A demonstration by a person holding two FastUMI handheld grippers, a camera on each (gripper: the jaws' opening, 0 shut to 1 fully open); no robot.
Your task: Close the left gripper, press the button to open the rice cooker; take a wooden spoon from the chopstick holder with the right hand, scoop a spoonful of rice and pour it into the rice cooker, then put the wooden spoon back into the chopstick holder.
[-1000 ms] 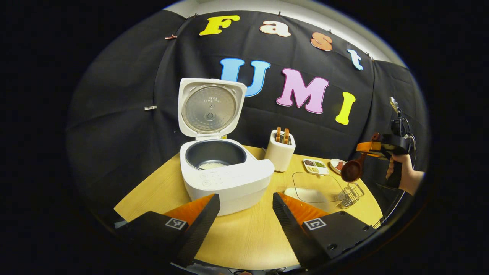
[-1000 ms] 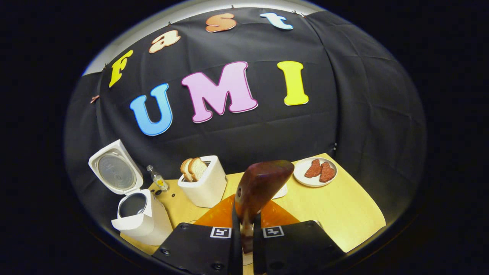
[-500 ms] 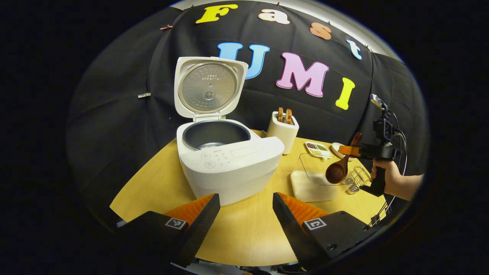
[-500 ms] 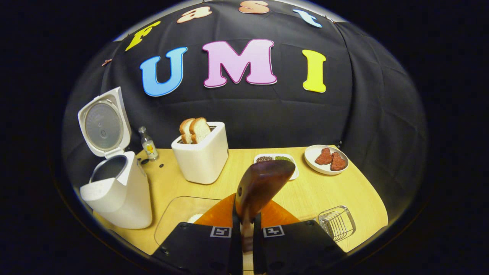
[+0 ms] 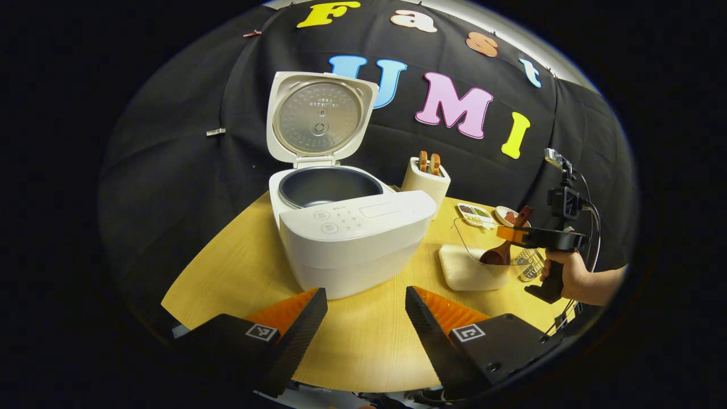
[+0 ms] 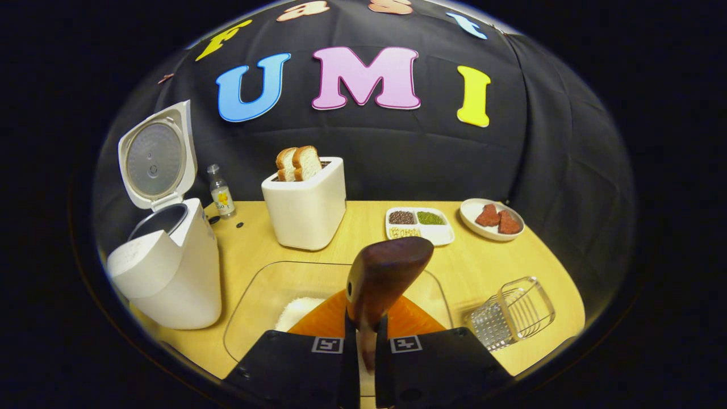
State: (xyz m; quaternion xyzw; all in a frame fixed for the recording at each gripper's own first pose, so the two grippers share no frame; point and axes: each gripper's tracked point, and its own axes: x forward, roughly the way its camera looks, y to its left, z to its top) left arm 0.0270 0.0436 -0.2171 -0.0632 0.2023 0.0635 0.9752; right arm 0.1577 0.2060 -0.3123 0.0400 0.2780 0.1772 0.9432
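The white rice cooker (image 5: pixel 352 238) stands with its lid (image 5: pixel 321 116) raised, just beyond my left gripper (image 5: pixel 366 318), which is open and holds nothing. The cooker (image 6: pixel 164 278) also appears at the left of the right gripper view. My right gripper (image 6: pixel 366 346) is shut on the handle of the wooden spoon (image 6: pixel 386 275). The spoon's bowl (image 5: pixel 495 255) dips into the clear container (image 6: pixel 250 295), above the white rice (image 6: pixel 298 309). A hand (image 5: pixel 568 272) holds the right gripper (image 5: pixel 537 236). The wire chopstick holder (image 6: pixel 511 312) lies tilted to the right of the container.
A white toaster (image 6: pixel 306 204) with two bread slices stands behind the container. A small bottle (image 6: pixel 220 193) is beside the cooker. A divided dish of grains (image 6: pixel 419 222) and a plate with meat pieces (image 6: pixel 493 217) sit at the back right. The wooden table (image 5: pixel 238 272) ends near my left fingers.
The right gripper has come down and forward, bringing the spoon from above the table into the clear container. The left gripper has shifted a little nearer the cooker and stayed open.
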